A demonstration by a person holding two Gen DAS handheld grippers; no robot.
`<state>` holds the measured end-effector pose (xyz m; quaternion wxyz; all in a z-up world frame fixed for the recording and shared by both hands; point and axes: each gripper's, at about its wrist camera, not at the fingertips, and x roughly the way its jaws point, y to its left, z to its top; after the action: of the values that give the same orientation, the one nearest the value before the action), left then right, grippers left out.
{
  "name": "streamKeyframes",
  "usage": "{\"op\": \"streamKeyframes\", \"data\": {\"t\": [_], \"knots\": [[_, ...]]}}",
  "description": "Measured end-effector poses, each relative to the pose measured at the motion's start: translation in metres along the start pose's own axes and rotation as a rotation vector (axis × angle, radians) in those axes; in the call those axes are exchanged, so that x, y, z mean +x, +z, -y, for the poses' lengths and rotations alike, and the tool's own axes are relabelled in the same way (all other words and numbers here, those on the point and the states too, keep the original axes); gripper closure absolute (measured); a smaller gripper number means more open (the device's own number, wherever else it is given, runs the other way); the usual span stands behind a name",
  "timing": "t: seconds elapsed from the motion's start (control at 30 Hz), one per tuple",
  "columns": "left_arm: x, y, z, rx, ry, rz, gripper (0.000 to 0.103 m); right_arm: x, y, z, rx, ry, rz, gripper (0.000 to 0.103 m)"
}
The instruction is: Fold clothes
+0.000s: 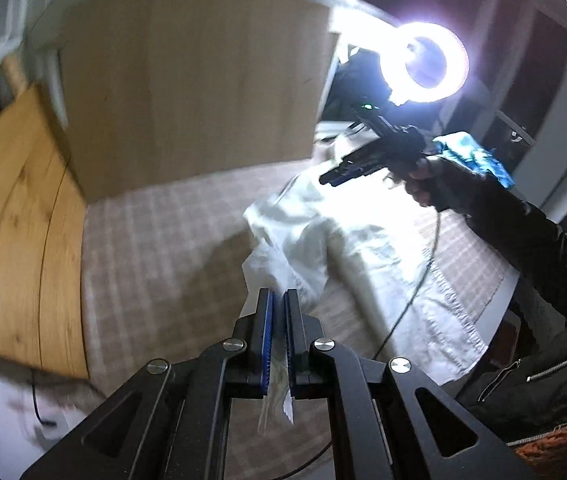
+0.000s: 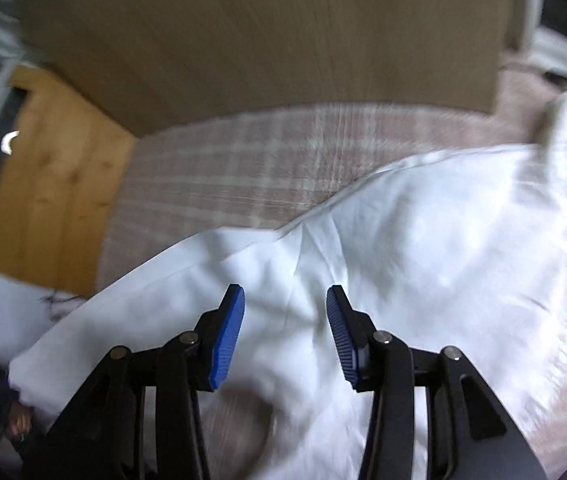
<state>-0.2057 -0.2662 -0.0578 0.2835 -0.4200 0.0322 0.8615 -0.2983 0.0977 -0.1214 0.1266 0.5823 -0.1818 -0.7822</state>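
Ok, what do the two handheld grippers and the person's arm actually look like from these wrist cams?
Both grippers, left and right, have black angular linkage frames with silver pivot bolts and ribbed blue finger pads. The left wrist view shows a dark sleeve, a zipped black jacket and a thin dark cable trailing.

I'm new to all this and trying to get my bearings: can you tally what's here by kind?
Grippers: 2, left shut on the white garment, right open
White garment: 1
Plaid cover: 1
Ring light: 1
Total: 5
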Motion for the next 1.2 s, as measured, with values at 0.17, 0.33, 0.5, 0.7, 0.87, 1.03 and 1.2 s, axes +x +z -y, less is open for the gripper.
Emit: {"op": "streamKeyframes", "data": {"t": [0.17, 0.33, 0.5, 0.7, 0.87, 1.03, 1.2], "knots": [[-0.005, 0.035, 0.073, 0.143, 0.019, 0.032, 0.098, -0.059, -0.045, 0.009, -0.059, -0.031, 0.052, 0.081], [0.024, 0.057, 0.158, 0.245, 0.035, -0.008, 0.098, -0.077, -0.084, 0.063, -0.043, 0.043, 0.031, 0.086], [0.062, 0.045, 0.223, 0.243, 0.037, -0.104, 0.098, -0.078, -0.103, 0.086, -0.119, 0.087, -0.019, 0.084], [0.098, 0.003, 0.244, 0.105, 0.007, -0.173, 0.098, -0.074, -0.054, 0.034, -0.274, 0.088, -0.060, 0.062], [0.111, -0.029, 0.245, 0.017, 0.000, -0.165, 0.099, -0.016, -0.021, -0.047, -0.406, 0.012, -0.155, 0.056], [0.106, -0.049, 0.241, -0.042, -0.012, -0.119, 0.099, 0.056, -0.008, -0.076, -0.409, -0.101, -0.272, 0.056], [0.100, -0.055, 0.242, -0.048, -0.022, -0.105, 0.099, 0.085, 0.006, -0.069, -0.316, -0.001, -0.294, 0.081]]}}
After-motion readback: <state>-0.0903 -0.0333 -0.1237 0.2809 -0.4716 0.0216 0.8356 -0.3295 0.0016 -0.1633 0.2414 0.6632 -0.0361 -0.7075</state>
